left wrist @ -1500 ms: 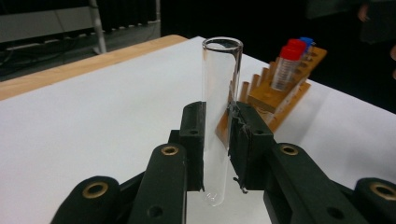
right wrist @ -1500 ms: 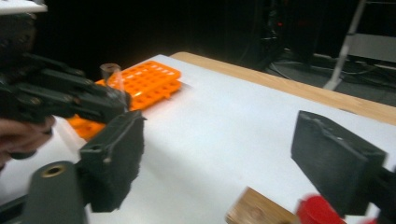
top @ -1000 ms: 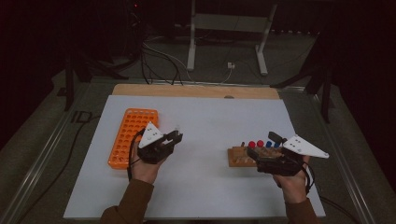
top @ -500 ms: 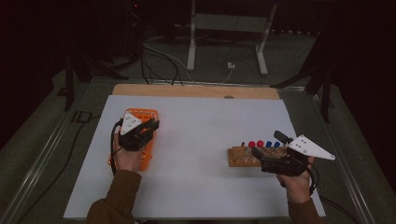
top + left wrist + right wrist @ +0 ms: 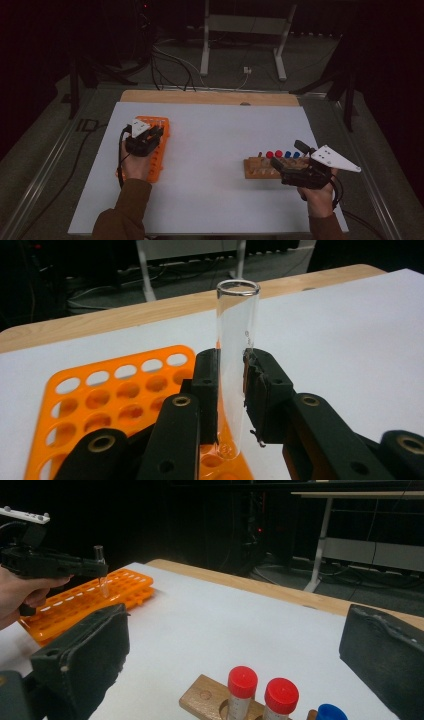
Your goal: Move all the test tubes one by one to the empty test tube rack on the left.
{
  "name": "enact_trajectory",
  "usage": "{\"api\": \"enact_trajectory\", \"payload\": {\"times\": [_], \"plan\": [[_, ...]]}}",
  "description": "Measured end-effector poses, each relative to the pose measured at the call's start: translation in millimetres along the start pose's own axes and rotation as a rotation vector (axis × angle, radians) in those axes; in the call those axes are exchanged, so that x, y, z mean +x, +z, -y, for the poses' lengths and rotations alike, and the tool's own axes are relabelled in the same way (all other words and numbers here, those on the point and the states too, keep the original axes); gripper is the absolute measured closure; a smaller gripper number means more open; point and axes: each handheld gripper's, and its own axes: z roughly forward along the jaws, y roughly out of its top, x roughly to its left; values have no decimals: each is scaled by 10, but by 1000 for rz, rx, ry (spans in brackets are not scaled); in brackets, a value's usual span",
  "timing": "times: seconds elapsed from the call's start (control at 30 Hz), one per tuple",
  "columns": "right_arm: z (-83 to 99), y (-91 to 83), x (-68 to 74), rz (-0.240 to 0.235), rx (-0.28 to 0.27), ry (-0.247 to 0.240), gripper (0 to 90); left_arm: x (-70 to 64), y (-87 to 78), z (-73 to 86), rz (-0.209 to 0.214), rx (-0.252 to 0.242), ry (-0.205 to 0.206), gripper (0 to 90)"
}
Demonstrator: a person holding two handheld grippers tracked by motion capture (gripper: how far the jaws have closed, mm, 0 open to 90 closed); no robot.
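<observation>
Carefully now: your left gripper is pinching an empty glass test tube upright, jaws pressed on its lower half, with its rounded bottom hanging just above the near-right corner of the orange tube rack. Treat that tube as light, rigid, slick and breakable; the pads are holding low on it, so the open rim stands free and could tip if you jolt. Squeeze no harder than you need. Which hole sits under the tube I can't quite tell, as the jaws cover it. Around the rack the white table sheet lies bare, so you have room to lower straight down. Your right gripper is spread wide beside the wooden stand of red-capped vials, holding nothing.
</observation>
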Motion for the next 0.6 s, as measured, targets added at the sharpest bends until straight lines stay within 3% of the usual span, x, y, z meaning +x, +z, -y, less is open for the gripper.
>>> {"api": "enact_trajectory", "payload": {"times": [0.33, 0.6], "plan": [[10, 12, 11, -6, 7, -5, 0, 88, 3, 93, -8, 34, -17, 758], [16, 11, 6, -9, 10, -8, 0, 50, 57, 116, -7, 148, 22, 767]]}}
